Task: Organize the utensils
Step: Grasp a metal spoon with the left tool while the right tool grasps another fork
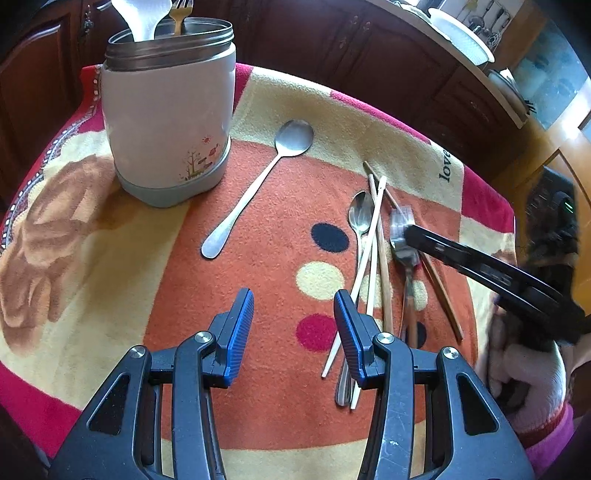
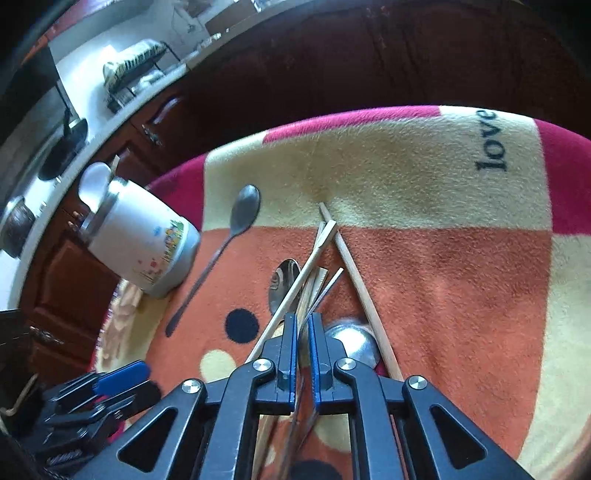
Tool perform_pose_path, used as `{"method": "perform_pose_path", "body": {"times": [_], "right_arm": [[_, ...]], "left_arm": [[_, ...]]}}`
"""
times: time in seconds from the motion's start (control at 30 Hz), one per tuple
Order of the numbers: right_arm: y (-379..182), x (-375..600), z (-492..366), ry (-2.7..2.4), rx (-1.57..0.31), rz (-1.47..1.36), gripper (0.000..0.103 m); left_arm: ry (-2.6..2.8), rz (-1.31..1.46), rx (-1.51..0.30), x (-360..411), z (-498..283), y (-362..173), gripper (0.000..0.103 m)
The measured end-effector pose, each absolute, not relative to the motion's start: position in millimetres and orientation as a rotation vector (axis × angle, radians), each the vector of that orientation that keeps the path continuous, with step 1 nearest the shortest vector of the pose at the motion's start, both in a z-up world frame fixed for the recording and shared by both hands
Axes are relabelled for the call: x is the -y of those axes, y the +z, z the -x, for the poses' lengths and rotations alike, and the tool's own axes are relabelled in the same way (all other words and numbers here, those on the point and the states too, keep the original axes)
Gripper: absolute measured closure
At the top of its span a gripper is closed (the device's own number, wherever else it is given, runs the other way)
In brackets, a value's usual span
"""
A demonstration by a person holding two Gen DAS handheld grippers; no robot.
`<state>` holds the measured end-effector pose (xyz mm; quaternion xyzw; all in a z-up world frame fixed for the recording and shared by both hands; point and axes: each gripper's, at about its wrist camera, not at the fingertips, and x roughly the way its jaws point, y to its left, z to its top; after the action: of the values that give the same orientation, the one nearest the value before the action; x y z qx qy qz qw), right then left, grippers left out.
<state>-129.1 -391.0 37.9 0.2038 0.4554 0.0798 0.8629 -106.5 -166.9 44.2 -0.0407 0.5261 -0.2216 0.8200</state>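
A white canister [image 1: 166,122] with a metal rim stands at the back left of the blanket and holds a white spoon [image 1: 142,16] and a gold fork [image 1: 181,14]. A long steel spoon [image 1: 258,184] lies beside it. At the right is a pile of wooden chopsticks [image 1: 373,236], a small spoon [image 1: 360,214] and a steel fork [image 1: 400,225]. My right gripper [image 2: 303,321] is shut on the fork [image 2: 327,286] just below its tines, over another spoon bowl [image 2: 352,343]. My left gripper [image 1: 293,325] is open above the orange cloth, left of the pile, with nothing between its blue pads.
The patterned blanket [image 1: 369,122] covers a round table that drops off at the far edge. Dark wood cabinets [image 1: 332,44] stand behind, with white plates [image 1: 461,33] on the counter. A gloved hand [image 1: 524,369] holds the right gripper at the lower right.
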Motion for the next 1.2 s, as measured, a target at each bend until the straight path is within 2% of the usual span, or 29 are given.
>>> {"method": "perform_pose_path", "body": {"times": [0.2,0.4,0.77,0.8,0.87,1.1,1.13,1.17,1.2], "right_arm": [[54,409,171,0.179,-0.886,-0.498,0.098],[48,433,204,0.13,-0.887,-0.544,0.098],[46,463,240,0.089,-0.855,-0.605,0.098],[46,467,241,0.085,-0.852,-0.611,0.098],[44,474,243,0.075,-0.847,-0.626,0.098],[35,485,239,0.067,-0.858,-0.653,0.098],[33,485,238,0.068,-0.86,-0.654,0.098],[33,486,236,0.07,-0.861,-0.654,0.098],[32,486,235,0.072,-0.862,-0.654,0.098]], "left_arm": [[-0.507,0.075,-1.114,183,106,49,0.059],[-0.617,-0.001,-1.093,231,110,57,0.059],[-0.654,-0.208,-1.107,310,107,30,0.06],[-0.656,-0.221,-1.103,315,107,30,0.061],[-0.668,-0.235,-1.116,321,105,29,0.07],[-0.655,-0.326,-1.141,334,106,17,0.071],[-0.657,-0.319,-1.143,334,104,18,0.074],[-0.654,-0.305,-1.149,334,102,17,0.086],[-0.652,-0.293,-1.154,335,100,16,0.091]]}}
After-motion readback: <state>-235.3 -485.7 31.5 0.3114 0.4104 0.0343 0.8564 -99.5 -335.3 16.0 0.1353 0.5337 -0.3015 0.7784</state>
